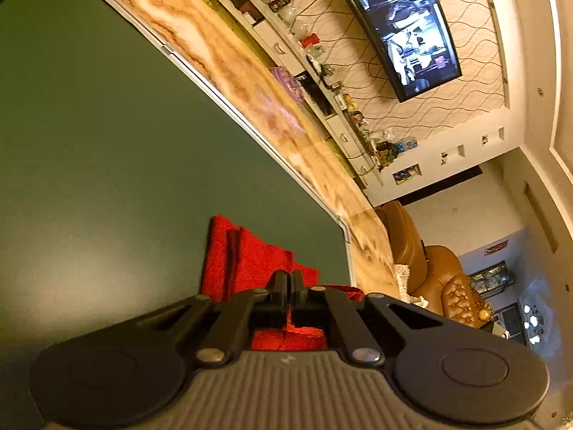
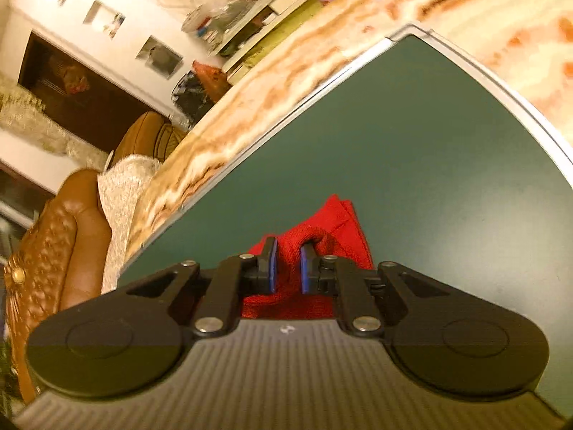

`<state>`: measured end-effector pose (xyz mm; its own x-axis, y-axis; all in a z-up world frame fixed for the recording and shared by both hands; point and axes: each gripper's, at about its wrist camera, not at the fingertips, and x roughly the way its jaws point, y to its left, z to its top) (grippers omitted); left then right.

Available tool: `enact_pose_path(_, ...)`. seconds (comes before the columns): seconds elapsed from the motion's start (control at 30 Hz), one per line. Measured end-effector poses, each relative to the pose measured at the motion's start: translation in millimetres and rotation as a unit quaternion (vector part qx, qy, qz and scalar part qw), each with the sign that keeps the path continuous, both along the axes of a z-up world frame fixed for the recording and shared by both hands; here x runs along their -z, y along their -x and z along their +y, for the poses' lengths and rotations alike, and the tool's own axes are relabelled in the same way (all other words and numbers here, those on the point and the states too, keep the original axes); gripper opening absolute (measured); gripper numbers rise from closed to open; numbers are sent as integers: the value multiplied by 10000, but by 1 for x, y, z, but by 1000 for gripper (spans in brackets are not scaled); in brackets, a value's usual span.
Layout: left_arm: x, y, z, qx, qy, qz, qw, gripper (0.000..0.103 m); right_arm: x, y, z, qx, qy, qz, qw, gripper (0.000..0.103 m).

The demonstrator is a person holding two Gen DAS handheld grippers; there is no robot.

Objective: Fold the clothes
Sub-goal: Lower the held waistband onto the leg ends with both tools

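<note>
A red knitted garment (image 1: 250,261) lies bunched on the green table top (image 1: 107,143), near its corner. My left gripper (image 1: 290,279) has its jaws pressed together over the garment, and red fabric shows right under and behind the fingertips. In the right wrist view the same red garment (image 2: 333,222) lies in folds on the green table top (image 2: 412,136). My right gripper (image 2: 288,261) has a thick fold of the red fabric between its blue pads (image 2: 306,265), and the fold fills the narrow gap from pad to pad.
The table's pale metal edge (image 1: 229,107) runs along a marbled floor (image 1: 250,82). Beyond stand a brown leather sofa (image 2: 71,233), a cluttered white cabinet (image 1: 322,107) and a wall television (image 1: 404,28).
</note>
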<state>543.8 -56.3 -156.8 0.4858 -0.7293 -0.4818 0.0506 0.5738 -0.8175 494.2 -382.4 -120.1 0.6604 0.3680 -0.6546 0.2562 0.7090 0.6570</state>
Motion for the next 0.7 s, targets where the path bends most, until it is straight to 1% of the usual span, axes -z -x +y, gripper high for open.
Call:
enact_pose_path(0.07,4,-5,6,-32,-22,63,10000,2,7,-5,-1,91,-105,40,9999,19)
enact_pose_path(0.17,3,-5,8,-48,-100,56,9999,8,13,-11,-4,213,-78,95,9997,20)
enact_pose_path(0.23,1,-4,9,-52,-153,14,9999,14,15,-14,-5,249,-37,107,9996,21)
enact_pose_path(0.27,0,-3,9,-54,-180,-7,9998,19,16,-14,-6,255,-53,101,9996,22)
enact_pose_path(0.3,-1,-3,10,-55,-207,-28,9998,26,17,-14,-6,260,-83,86,9996,24)
enact_pose_path(0.37,-5,-2,10,-37,-284,-106,9995,28,17,-14,-8,285,-155,-10,9995,39)
enact_pose_path(0.47,-10,3,10,12,-328,-174,9993,28,15,-13,-14,382,-399,-245,9982,45)
enact_pose_path(0.53,-14,10,7,73,-405,-253,9988,28,11,-15,-17,352,-509,-369,9974,46)
enact_pose_path(0.63,-20,19,-1,196,-621,-393,9971,28,3,-17,-6,-9,-33,-433,9991,46)
enact_pose_path(0.7,-25,25,-10,308,-809,-513,9949,28,-3,-17,10,-382,507,-476,9968,46)
